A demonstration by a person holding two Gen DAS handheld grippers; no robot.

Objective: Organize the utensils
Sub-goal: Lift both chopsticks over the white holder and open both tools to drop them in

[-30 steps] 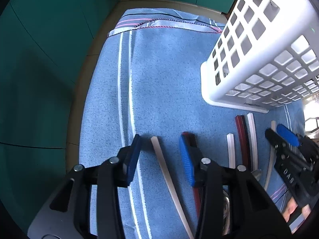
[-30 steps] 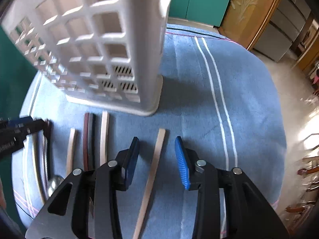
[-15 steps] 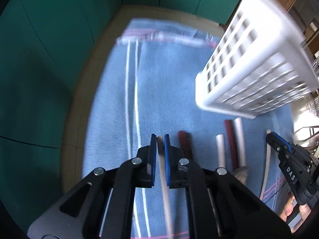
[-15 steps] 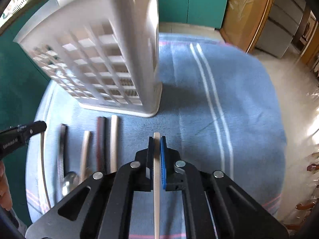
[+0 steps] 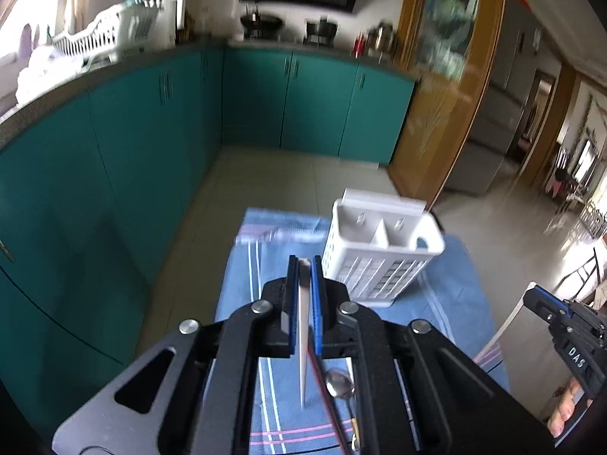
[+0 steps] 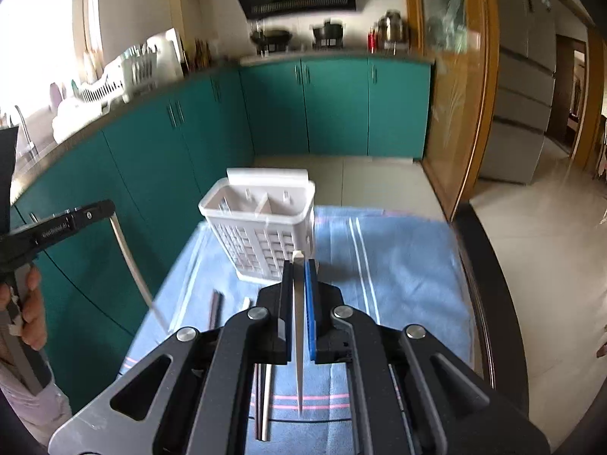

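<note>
My left gripper is shut on a pale chopstick and holds it well above the blue cloth. My right gripper is shut on another pale chopstick, also lifted high. The white slotted utensil basket stands upright on the cloth, ahead and to the right of the left gripper; in the right wrist view the basket is ahead and slightly left. A metal spoon and dark chopsticks lie on the cloth.
Teal cabinets run along the left and back, with a counter holding a dish rack. A wooden-framed glass door stands to the right. The table's dark edge borders the cloth on the right.
Both grippers closed on their chopsticks, then rose high and tilted up, carrying them off the cloth. The basket now lies below and ahead.
</note>
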